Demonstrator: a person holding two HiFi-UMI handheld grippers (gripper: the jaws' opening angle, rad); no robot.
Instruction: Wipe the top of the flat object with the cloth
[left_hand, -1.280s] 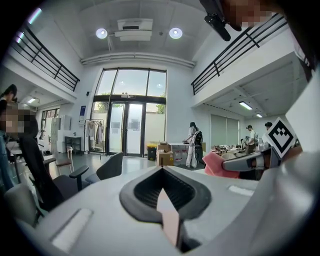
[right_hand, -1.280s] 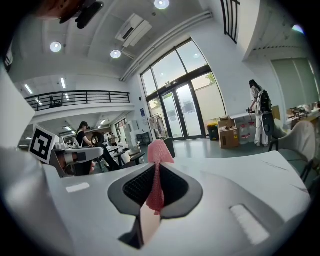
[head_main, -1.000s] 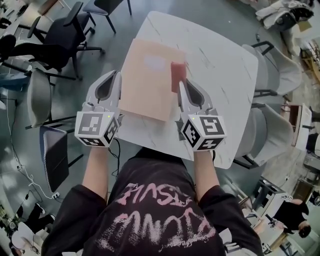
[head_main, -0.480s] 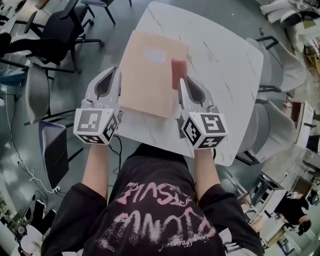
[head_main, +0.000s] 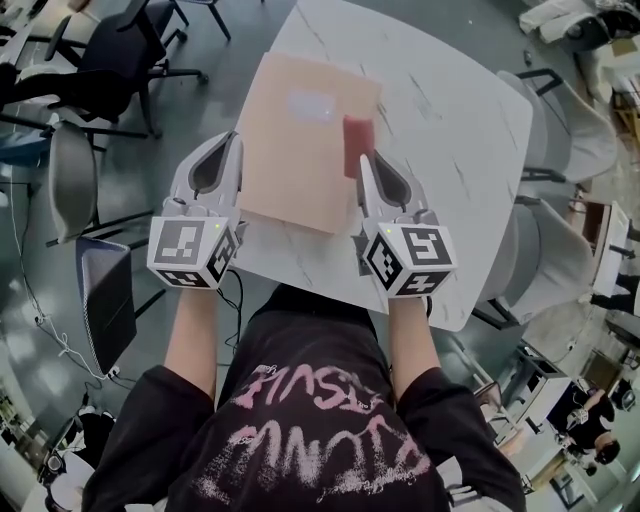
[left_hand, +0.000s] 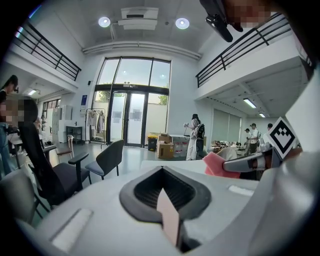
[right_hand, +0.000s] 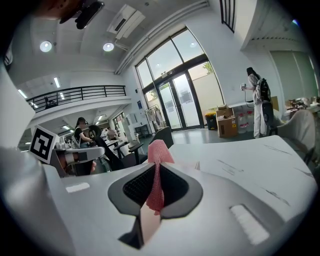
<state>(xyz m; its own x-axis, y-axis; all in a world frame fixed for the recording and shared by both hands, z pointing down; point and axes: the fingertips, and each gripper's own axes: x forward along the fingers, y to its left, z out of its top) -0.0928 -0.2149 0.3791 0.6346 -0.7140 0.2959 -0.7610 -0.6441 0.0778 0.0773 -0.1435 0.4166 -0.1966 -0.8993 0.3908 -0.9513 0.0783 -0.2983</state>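
The white, faintly veined worktop (head_main: 450, 130) spreads out ahead of both hand-held grippers and off to the right of the right one. Chairs stand round it: a dark office chair (head_main: 130, 50) far out to the left of the left hand-held gripper and pale grey chairs (head_main: 560, 130) well beyond the right one.

The flat object (head_main: 295, 150), a thin peach-coloured sheet, lies flat on the worktop between the two hand-held grippers and reaches away ahead of them. Its left edge runs along the worktop's edge.

The left hand-held gripper (head_main: 228, 148) is at the flat object's left edge. In the left gripper view its jaws (left_hand: 162, 195) are clenched on that edge, and the sheet (left_hand: 169, 222) shows as a thin upright sliver pinched between them.

The right hand-held gripper (head_main: 366, 165) is at the flat object's right side, with its tips over the sheet. In the right gripper view its jaws (right_hand: 156, 187) are closed tight on the cloth (right_hand: 157, 165), which sticks out past their tips.

The cloth (head_main: 356, 145) is small, pink and textured. It lies just ahead of the right hand-held gripper, on the right part of the flat object. From the left hand-held gripper it shows off to the right (left_hand: 216, 164).
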